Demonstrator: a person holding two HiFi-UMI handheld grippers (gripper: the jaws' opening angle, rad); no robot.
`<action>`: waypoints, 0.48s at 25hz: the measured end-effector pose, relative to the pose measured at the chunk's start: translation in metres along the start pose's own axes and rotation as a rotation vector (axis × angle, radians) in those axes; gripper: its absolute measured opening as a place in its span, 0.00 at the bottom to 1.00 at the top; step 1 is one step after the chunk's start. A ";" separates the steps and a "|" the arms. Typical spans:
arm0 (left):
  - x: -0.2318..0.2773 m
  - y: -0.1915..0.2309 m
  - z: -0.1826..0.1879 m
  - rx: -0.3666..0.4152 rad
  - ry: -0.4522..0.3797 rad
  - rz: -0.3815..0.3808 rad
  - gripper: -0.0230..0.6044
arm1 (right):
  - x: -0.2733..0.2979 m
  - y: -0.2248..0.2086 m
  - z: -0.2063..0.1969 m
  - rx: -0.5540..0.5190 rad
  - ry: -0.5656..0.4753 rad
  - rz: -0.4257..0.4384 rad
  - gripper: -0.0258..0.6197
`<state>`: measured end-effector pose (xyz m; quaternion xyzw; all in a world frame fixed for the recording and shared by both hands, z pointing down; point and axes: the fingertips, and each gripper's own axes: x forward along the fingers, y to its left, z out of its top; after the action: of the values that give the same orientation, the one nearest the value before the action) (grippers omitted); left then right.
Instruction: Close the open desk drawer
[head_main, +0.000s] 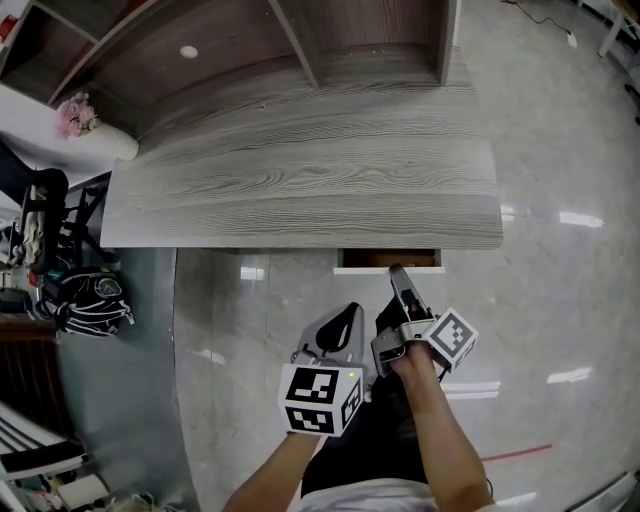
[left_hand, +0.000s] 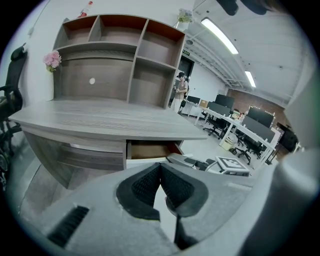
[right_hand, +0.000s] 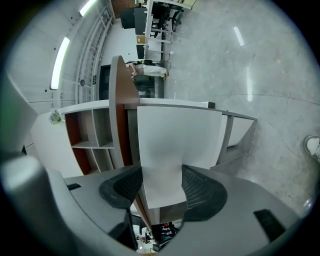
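Note:
The desk (head_main: 300, 190) has a grey wood-grain top. Under its front edge the drawer (head_main: 388, 268) stands a little way out, showing a white front and a brown inside. My right gripper (head_main: 398, 272) is turned on its side with its tips at the drawer front. In the right gripper view the white front (right_hand: 180, 145) fills the gap between the parted pads (right_hand: 200, 190); the right gripper (right_hand: 161, 187) is open. My left gripper (head_main: 350, 312) hangs back from the desk, its pads (left_hand: 145, 185) pressed together on nothing. The left gripper view also shows the drawer (left_hand: 147, 161).
A hutch of open shelves (head_main: 300, 40) stands on the back of the desk. Pink flowers (head_main: 75, 115) sit at its left end. An office chair with a dark backpack (head_main: 90, 300) stands left of the desk. The floor (head_main: 560, 280) is glossy. A person (left_hand: 180, 87) and office desks (left_hand: 235, 125) are far off.

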<state>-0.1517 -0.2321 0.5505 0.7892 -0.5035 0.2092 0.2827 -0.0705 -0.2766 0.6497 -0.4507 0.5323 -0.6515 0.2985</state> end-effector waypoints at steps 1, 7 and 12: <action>0.001 0.000 0.000 -0.001 0.001 -0.001 0.04 | 0.003 0.001 0.002 -0.003 0.000 0.004 0.42; 0.009 0.002 0.007 -0.001 0.003 -0.002 0.04 | 0.026 0.008 0.011 -0.017 0.015 0.023 0.42; 0.015 0.006 0.015 -0.005 -0.003 0.003 0.04 | 0.039 0.012 0.015 -0.036 0.021 0.041 0.42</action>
<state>-0.1502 -0.2544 0.5498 0.7879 -0.5057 0.2072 0.2838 -0.0742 -0.3195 0.6495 -0.4382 0.5562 -0.6402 0.2981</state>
